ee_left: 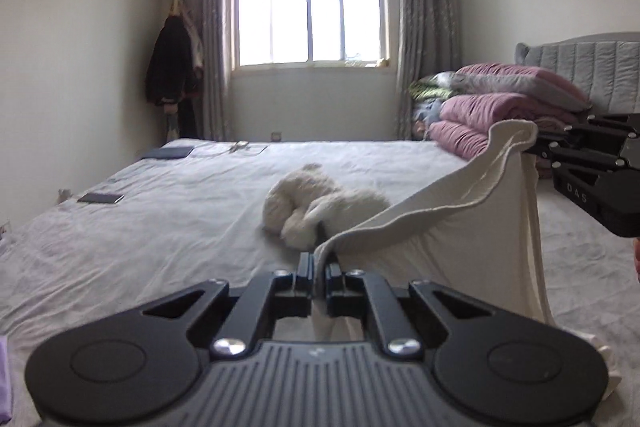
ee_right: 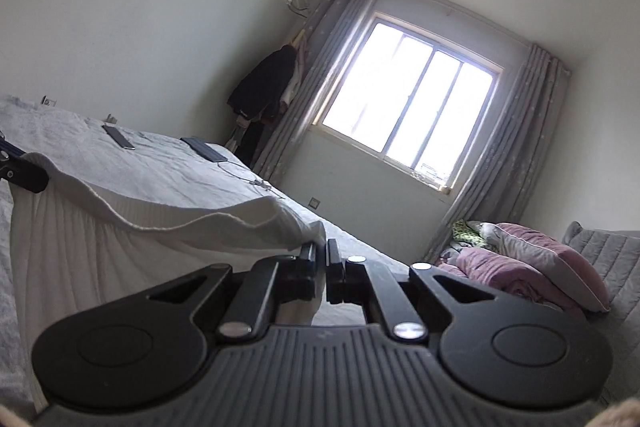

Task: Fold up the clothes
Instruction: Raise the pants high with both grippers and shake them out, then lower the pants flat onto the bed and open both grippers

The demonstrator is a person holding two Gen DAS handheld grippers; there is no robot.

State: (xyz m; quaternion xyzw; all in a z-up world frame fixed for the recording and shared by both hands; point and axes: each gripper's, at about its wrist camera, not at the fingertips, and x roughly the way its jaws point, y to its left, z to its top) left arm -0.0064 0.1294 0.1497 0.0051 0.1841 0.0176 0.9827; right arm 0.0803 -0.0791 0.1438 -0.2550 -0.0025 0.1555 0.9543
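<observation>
Right, I have the cream ribbed-knit garment (ee_left: 460,227) pinched at two points along its hemmed edge, so it hangs like a curtain above the pale grey bedsheet (ee_left: 140,227) and its lower part drapes down toward the bed. My left gripper (ee_left: 319,263) is clenched on one corner, the cloth bunched between its jaws; my right gripper (ee_right: 321,251) is clamped on the other corner, and the left wrist view shows it off to the side with the edge sagging between the two. Holding it spread this way should let the body fall straight before I lay it flat. A fluffy cream bundle of fabric (ee_left: 316,199) lies just beyond on the bed, probably next in line.
</observation>
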